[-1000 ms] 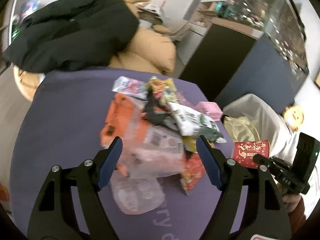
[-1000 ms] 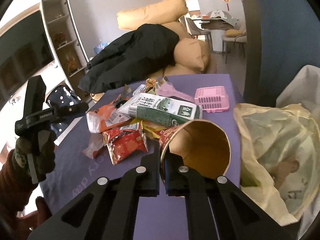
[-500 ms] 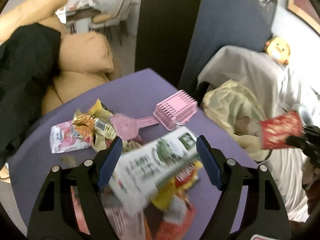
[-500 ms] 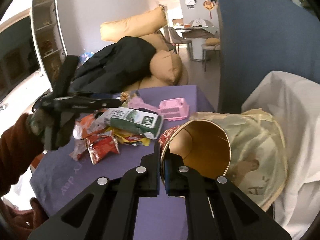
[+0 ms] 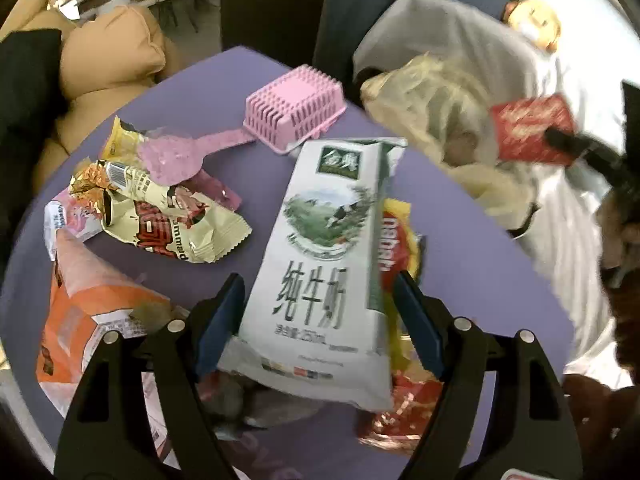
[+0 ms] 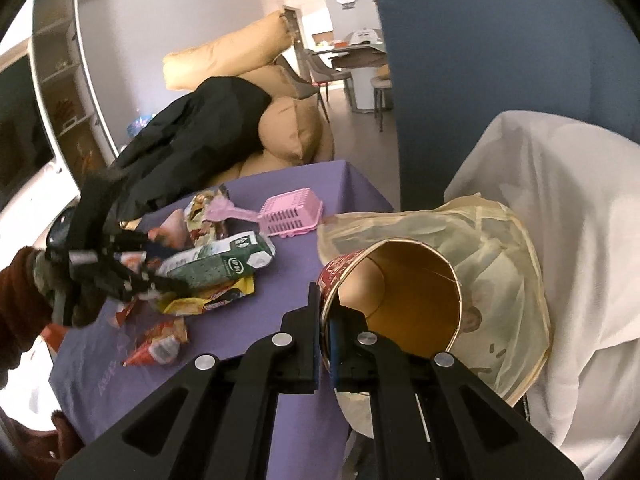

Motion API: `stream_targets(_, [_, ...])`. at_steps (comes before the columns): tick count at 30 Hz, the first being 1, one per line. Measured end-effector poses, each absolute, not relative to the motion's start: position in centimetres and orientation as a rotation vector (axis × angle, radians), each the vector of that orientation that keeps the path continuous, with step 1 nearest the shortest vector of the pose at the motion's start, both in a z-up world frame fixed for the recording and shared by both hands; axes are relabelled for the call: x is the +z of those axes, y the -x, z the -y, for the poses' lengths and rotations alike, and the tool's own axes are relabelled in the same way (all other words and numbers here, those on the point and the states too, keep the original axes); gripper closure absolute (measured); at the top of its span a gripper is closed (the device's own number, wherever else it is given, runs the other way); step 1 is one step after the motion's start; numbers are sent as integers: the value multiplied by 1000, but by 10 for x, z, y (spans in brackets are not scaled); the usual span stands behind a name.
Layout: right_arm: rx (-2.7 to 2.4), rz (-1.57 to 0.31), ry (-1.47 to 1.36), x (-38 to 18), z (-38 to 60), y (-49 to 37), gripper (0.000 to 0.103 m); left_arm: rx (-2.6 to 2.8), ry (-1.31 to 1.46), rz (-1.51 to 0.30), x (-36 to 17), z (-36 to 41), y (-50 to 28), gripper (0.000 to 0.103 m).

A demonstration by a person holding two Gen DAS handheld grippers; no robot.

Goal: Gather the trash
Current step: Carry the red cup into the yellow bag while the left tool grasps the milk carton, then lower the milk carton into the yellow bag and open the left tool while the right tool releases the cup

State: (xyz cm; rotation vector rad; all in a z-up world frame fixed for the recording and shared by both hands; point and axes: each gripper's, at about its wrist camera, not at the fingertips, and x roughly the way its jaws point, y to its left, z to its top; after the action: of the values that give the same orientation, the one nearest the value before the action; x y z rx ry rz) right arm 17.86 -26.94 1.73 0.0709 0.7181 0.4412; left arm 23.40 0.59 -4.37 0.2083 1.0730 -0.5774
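A green-and-white milk carton (image 5: 320, 256) lies on a pile of wrappers on the purple table (image 5: 480, 280). My left gripper (image 5: 317, 280) is open and straddles the carton's lower half, with a gap showing at its right finger. From the right wrist view the same left gripper (image 6: 168, 266) hangs over the carton (image 6: 216, 264). My right gripper (image 6: 326, 308) is shut on the rim of a red paper cup (image 6: 400, 292), which hangs on its side above the open yellow trash bag (image 6: 500, 248). The cup (image 5: 532, 128) also shows over the bag (image 5: 440, 112) in the left wrist view.
A pink basket (image 5: 296, 108) and a pink scoop (image 5: 180, 156) lie beyond the carton. Snack wrappers (image 5: 172, 216), an orange packet (image 5: 92, 312) and a red wrapper (image 5: 400, 404) surround it. A white sheet (image 6: 560, 200) drapes behind the bag. A black coat (image 6: 192, 140) lies on tan cushions.
My left gripper swung across the pile, rolled and came down astride the milk carton, still open. My right gripper carried the cup from above the table to above the yellow bag.
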Motion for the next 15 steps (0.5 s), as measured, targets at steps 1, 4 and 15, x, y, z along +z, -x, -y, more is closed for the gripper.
stream_targets(1, [439, -715, -74, 17, 271, -178, 97, -559, -217, -1077, -48, -4, -236, 31])
stream_targets(4, [440, -708, -69, 19, 272, -173, 97, -528, -166, -1107, -54, -5, -244, 32])
stream_targets(15, [423, -610, -40, 53, 285, -152, 97, -496, -3, -930, 8, -18, -217, 40])
